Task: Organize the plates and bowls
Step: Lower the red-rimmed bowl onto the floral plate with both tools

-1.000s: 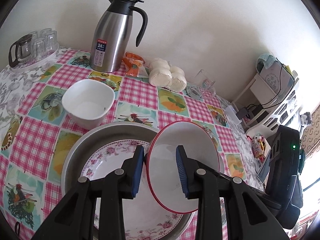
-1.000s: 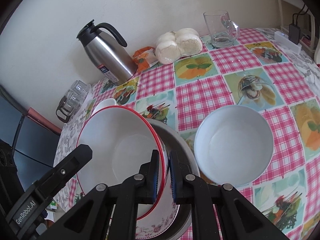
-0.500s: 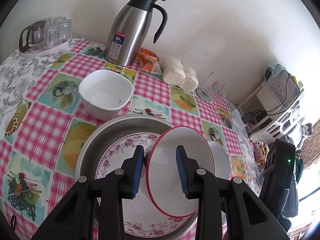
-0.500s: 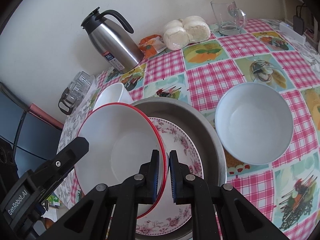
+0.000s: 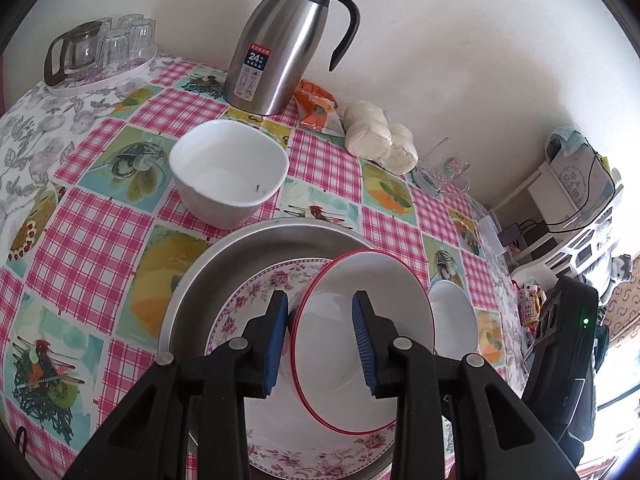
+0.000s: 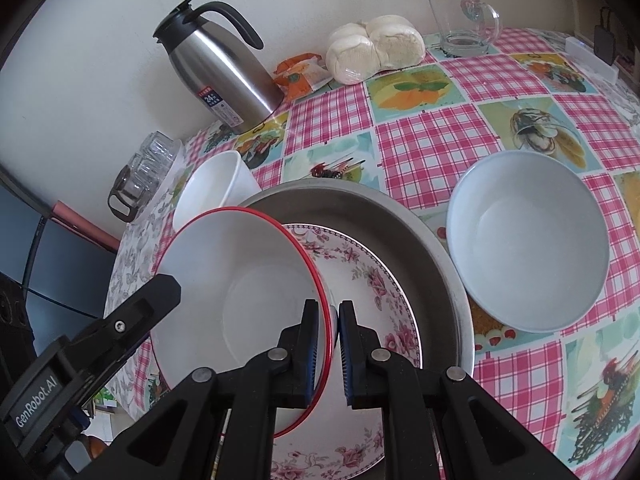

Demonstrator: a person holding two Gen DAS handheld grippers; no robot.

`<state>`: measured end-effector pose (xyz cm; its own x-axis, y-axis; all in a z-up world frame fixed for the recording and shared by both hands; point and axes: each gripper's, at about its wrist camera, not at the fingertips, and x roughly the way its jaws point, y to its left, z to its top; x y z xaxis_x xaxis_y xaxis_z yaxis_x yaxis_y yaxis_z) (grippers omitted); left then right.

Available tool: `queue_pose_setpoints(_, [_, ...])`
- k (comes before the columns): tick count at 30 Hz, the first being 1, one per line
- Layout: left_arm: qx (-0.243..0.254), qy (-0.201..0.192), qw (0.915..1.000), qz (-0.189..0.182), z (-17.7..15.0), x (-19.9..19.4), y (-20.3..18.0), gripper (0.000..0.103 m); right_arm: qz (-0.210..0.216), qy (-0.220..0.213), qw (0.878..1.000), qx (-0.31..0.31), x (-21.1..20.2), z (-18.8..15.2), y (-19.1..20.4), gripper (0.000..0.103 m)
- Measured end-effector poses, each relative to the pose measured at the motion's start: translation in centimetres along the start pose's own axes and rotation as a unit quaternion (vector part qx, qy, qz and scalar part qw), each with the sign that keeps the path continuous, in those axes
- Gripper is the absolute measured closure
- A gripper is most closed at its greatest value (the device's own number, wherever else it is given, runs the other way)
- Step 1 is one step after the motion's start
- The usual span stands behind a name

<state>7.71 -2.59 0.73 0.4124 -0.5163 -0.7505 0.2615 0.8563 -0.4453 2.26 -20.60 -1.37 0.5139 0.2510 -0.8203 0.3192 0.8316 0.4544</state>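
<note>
1. Right wrist view: the right tongs (image 6: 329, 350) are clamping the rim of the red-rimmed bowl (image 6: 240, 280), tilted over the floral plate (image 6: 372, 292).
2. The left tongs (image 5: 320, 340) are gripping its opposite rim.
3. The plate is lying in the metal basin (image 5: 224, 256) on the worktop (image 5: 100, 220).

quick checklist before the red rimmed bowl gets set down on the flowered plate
1. Right tool clamped on the red-rimmed bowl wall: ok, one pad inside, one outside.
2. Left tool gripping the same bowl: cannot tell, its left pad is at the rim but its right pad seems to stand off the inside.
3. Flowered plate lies inside the metal basin: ok.
4. Bowl level for landing: not ok, it is tilted.
5. Pale bowl outside the basin, apart from the held bowl: ok.
</note>
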Motion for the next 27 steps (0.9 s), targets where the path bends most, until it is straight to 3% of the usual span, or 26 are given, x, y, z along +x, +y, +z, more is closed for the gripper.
queue_pose_setpoints(13, [-0.018, 0.008, 0.9998, 0.005, 0.3, 1.0, 1.0, 0.07, 0.014, 0.01, 1.0, -0.001, 1.0, 0.5, 0.2, 0.083])
queue_pose_setpoints(27, [-0.032, 0.032, 0.9988, 0.022, 0.1, 2.1, 1.7, 0.07, 0.03, 0.003, 1.0, 0.0, 0.2, 0.7, -0.3, 0.082])
